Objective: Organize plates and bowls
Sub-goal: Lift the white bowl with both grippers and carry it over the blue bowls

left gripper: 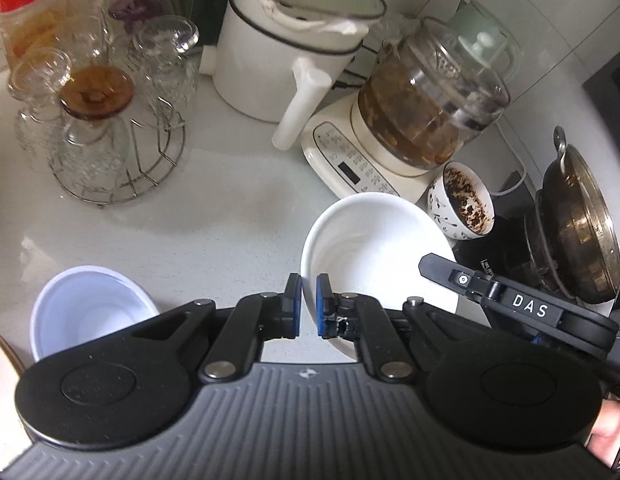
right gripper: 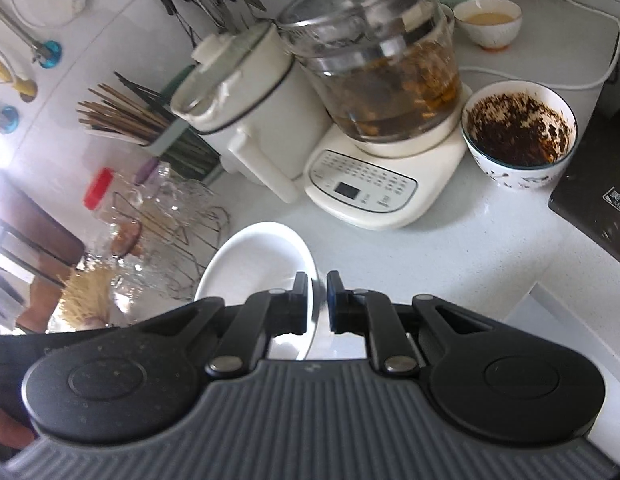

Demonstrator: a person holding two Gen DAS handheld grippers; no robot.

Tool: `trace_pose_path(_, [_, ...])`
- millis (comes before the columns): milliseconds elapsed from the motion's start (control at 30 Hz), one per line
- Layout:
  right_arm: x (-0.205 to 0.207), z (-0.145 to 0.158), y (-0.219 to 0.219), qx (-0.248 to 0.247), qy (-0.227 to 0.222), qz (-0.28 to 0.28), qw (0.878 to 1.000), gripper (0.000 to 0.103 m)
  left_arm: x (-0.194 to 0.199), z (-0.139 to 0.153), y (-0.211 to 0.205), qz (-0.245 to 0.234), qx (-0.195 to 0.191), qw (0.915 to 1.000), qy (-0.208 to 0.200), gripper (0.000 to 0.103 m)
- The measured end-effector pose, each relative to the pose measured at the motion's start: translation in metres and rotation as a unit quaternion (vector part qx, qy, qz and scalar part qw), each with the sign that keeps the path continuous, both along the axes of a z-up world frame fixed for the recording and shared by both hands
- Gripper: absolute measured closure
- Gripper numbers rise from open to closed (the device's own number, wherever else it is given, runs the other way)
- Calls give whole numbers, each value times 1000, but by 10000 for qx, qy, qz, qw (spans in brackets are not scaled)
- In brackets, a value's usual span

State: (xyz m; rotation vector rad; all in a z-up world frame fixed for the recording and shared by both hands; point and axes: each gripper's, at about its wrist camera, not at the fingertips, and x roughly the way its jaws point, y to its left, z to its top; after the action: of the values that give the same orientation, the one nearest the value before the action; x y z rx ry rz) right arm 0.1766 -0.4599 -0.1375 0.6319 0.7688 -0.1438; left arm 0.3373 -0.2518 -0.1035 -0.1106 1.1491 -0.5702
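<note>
We see the left hand-held gripper (left gripper: 308,305) pinched on the near rim of a white plate (left gripper: 374,248), and the right hand-held gripper (right gripper: 318,304) clamped on its opposite rim, so both hold the plate tilted above the desk (left gripper: 213,220). A white bowl (left gripper: 85,308) sits on the desk to the left, and a dirty patterned bowl (right gripper: 518,132) stands beside the glass brewing kettle (right gripper: 382,64).

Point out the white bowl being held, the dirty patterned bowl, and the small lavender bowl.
white bowl (left gripper: 374,240): left wrist view, on its bare inner wall.
dirty patterned bowl (right gripper: 518,128): right wrist view, on its residue-coated inside.
small lavender bowl (left gripper: 89,308): left wrist view, on its inner surface.
</note>
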Motion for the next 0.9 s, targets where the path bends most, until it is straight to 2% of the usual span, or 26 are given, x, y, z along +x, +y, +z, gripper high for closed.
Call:
trace_pose_path(233, [1, 16, 17, -2, -101, 100, 9999, 91, -6, 17, 21, 91, -34, 9999, -112, 95])
trace_pose_path(567, [13, 25, 50, 32, -123, 382, 9992, 91, -8, 32, 66, 334, -137, 9991, -218, 95])
trace_pose_path(900, [28, 22, 91, 19, 30, 749, 9972, 91, -7, 25, 122, 649, -269, 9975, -112, 95])
